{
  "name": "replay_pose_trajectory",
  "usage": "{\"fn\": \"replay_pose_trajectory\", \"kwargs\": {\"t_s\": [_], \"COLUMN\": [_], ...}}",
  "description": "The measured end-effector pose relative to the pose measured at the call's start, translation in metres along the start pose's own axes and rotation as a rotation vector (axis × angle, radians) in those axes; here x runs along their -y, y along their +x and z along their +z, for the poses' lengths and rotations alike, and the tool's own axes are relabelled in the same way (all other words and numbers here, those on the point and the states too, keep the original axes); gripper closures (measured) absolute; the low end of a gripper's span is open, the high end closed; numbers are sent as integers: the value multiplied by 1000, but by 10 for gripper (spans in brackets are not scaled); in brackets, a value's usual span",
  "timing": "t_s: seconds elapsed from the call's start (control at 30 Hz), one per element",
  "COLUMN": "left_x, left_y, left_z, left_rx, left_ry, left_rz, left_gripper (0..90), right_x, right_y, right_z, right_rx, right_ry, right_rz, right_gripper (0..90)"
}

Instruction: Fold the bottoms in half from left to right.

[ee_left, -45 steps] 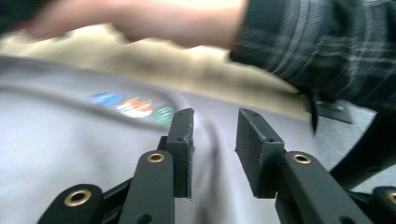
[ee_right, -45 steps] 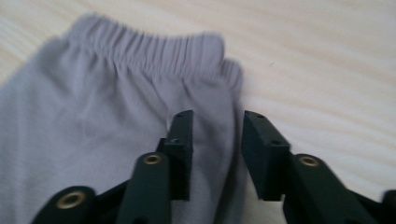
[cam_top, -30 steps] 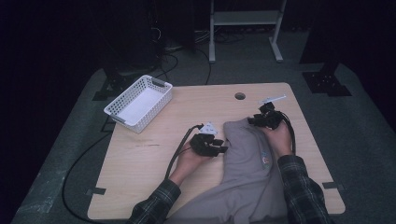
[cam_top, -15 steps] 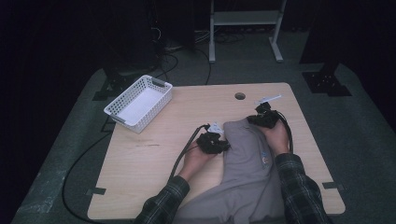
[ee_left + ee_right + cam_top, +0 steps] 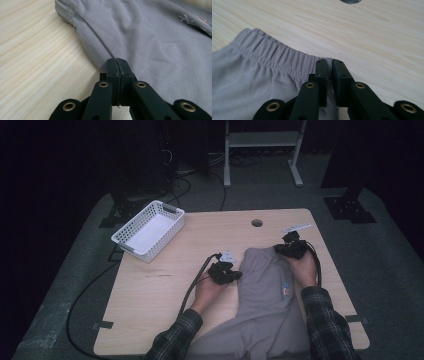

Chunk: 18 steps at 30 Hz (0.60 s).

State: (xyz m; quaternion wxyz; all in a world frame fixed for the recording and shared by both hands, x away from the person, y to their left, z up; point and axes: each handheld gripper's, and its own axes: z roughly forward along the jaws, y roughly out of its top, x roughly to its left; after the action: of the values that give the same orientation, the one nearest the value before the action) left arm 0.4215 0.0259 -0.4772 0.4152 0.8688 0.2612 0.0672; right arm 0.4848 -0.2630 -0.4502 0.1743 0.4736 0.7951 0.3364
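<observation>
Grey fabric, a pair of shorts (image 5: 272, 290) with an elastic waistband, is lying on the tabletop (image 5: 155, 290) at about 5 o'clock from its centre, the waistband pointing toward 12 o'clock and the lower part hanging over the near edge. Two forearms in plaid sleeves are reaching in from 6 o'clock. The left hand (image 5: 210, 290) is holding the left gripper (image 5: 231, 276) against the garment's 9 o'clock edge; in the left gripper view its jaws are pressed fully together on the folded side seam of the shorts (image 5: 150, 42), cloth pinched between them. The right hand (image 5: 305, 267) is holding the right gripper (image 5: 290, 247) at the waistband's 1 o'clock corner; in the right gripper view its jaws are standing nearly together with a thin slot between them, gripping the waistband end of the shorts (image 5: 269, 62).

The tabletop is of pale wood grain with rounded corners, and a round cable hole (image 5: 257, 223) is sitting near its 12 o'clock edge. A white lattice basket (image 5: 148, 231) is resting at 10 o'clock, well apart from the garment. Dark carpeted floor is surrounding the tabletop, with a metal stand (image 5: 262, 150) at 12 o'clock and a black cable (image 5: 82, 292) trailing off toward 8 o'clock.

Count: one pair of shorts, two grippers, one basket, one hole.
</observation>
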Motion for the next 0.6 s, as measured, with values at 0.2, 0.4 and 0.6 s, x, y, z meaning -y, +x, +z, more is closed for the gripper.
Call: {"fn": "replay_pose_trajectory", "kwargs": {"t_s": [0.2,0.4,0.6], "left_x": [-3,-6,-6], "left_y": [-3,-17,-18], "left_z": [-8,0,4], "left_rx": [37,-22,-90], "left_ry": [-42,28,54], "left_rz": [-65,-5,30], "left_gripper": [616,487,663], "right_x": [-2,-1,9], "right_y": [1,-4,11], "right_z": [-3,-19,-37], "right_rx": [3,-4,-58], "right_ry": [-26,-62,-55], "right_rz": [9,43,-15], "right_gripper": [649,581,539]}}
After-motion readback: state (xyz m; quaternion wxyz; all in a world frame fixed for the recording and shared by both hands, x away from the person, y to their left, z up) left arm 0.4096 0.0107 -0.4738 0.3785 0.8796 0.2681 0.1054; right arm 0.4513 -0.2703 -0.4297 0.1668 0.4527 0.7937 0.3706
